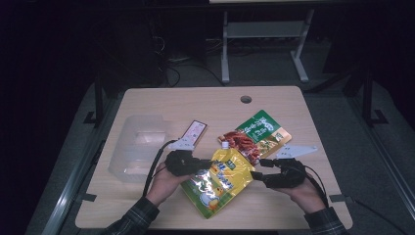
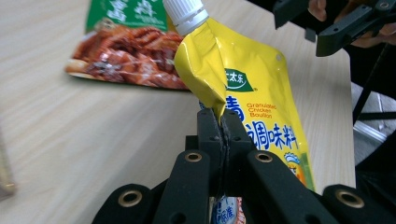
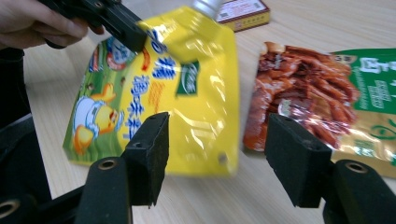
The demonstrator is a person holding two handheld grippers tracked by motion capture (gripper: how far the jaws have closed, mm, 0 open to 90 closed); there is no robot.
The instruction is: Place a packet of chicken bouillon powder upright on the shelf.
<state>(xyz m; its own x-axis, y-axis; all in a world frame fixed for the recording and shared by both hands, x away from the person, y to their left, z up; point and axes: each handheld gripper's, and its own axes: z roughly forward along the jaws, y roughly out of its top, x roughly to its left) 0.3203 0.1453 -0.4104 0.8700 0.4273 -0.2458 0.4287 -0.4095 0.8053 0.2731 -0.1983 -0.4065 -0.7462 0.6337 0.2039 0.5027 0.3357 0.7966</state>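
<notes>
Right now the yellow pouch (image 1: 219, 180) sits low on the tabletop (image 1: 147, 98), its long axis running from the cap at 12 o'clock down to 7 o'clock. The left gripper (image 1: 195, 165) has its jaws clamped on the pouch's left edge. The right gripper (image 1: 258, 175), jaws wide apart, faces the opposite edge from 3 o'clock, just beside it, with that edge lying between them.

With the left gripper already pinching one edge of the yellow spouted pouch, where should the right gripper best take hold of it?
Probably the free flat side edge of the yellow pouch, opposite the left gripper, which is shut on the other edge. The right gripper is open, with that thin edge between its jaws, so coming in sideways along the table looks best. The white cap is round and harder to pinch.
</notes>
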